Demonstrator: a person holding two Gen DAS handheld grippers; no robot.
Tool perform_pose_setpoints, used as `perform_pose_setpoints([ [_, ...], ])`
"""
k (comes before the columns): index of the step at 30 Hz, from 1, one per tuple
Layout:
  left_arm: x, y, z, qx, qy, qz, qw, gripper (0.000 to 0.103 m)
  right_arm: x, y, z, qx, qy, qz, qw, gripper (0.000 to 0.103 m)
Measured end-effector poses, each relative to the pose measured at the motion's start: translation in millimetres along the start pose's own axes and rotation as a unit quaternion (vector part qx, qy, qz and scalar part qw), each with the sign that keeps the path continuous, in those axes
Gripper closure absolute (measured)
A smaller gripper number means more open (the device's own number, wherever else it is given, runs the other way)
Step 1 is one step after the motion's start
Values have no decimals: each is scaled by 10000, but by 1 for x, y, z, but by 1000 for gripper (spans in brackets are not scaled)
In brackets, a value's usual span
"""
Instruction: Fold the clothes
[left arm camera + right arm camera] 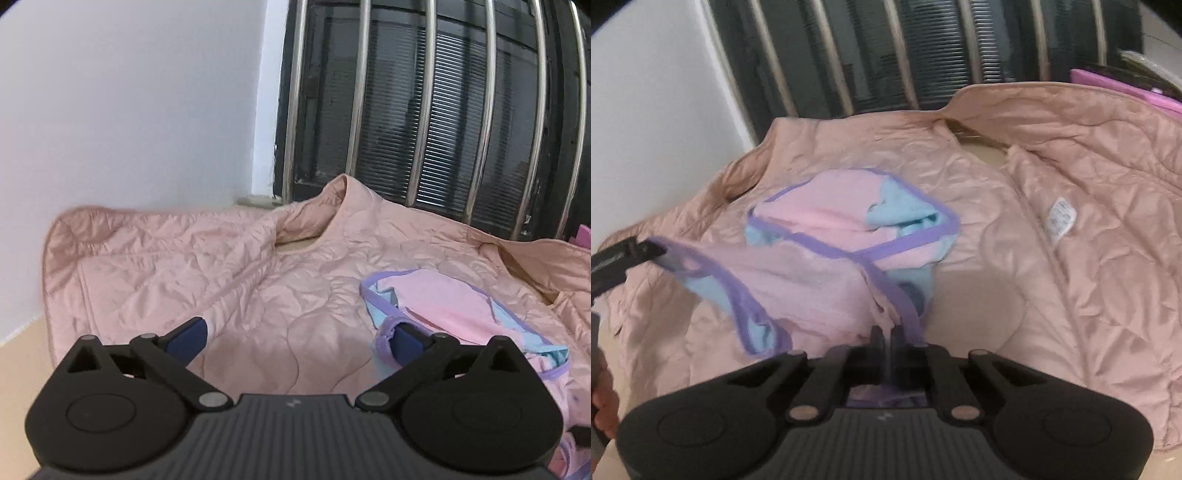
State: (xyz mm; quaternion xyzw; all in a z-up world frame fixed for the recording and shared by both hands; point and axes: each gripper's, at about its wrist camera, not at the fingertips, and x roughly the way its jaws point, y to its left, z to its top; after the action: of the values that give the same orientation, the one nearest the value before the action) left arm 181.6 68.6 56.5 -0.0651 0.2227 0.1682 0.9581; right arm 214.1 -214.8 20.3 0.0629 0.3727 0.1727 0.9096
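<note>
Fabric here looks thin and light: a small pink garment (pixel 827 266) with blue panels and purple binding along its edges, lying crumpled on top of a quilted pink jacket (pixel 1089 229) spread open over the surface. In the right wrist view the garment sits at centre, running from about 12 o'clock down to 6 o'clock, where the right claw (pixel 888 341) is pinched together on a bunch of its pink cloth and purple trim. At 9 o'clock in that view the left claw (pixel 295 334) reaches the garment's far purple edge. The left wrist view shows its jaws standing wide apart, the right-hand finger (pixel 406 338) touching or hooked in the purple band at about 4 o'clock, so nothing is clamped there.

Such a piece will likely sag and fold on itself when lifted, with no stiffness to keep a crease. The bound purple edges look the firmest places to hold, ideally at two opposite corners to stretch it flat. The glossy jacket beneath may let it slide.
</note>
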Motion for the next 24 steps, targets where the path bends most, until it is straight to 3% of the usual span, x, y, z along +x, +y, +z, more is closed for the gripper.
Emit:
perform_pose_setpoints([
  [3, -12, -4, 1, 30, -178, -345, 9992, 1, -24, -3, 5, 328, -651, 465, 9963, 100],
  [6, -27, -11, 2, 90, -130, -1315, 9912, 1, -42, -20, 8, 742, -1217, 861, 9860, 100],
  [9, -52, -28, -5, 391, -325, -2448, 9682, 1, -41, -35, 10, 1199, -1252, 1045, 9793, 100],
  [11, -61, -45, -13, 789, -212, -2879, 9542, 0, -39, -38, 11, 1276, -1196, 967, 9798, 100],
  [14, -63, -75, -29, 1464, 163, -3130, 9382, 1, -38, -34, 12, 1119, -1087, 713, 9852, 96],
  [18, -72, -105, -55, 2349, 162, -3137, 9199, 1, -39, -36, 12, 1129, -1086, 593, 9859, 94],
  [20, -74, -115, -65, 2633, 197, -3021, 9160, 1, -37, -38, 12, 1175, -1036, 495, 9864, 88],
  [22, -70, -116, -70, 2713, 256, -2949, 9159, 9, -36, -39, 11, 1167, -990, 391, 9874, 86],
  [23, -67, -113, -71, 2650, 323, -2947, 9175, 30, -35, -39, 11, 1147, -958, 348, 9882, 86],
  [24, -62, -110, -68, 2522, 464, -2994, 9190, 62, -34, -38, 11, 1119, -909, 323, 9890, 86],
])
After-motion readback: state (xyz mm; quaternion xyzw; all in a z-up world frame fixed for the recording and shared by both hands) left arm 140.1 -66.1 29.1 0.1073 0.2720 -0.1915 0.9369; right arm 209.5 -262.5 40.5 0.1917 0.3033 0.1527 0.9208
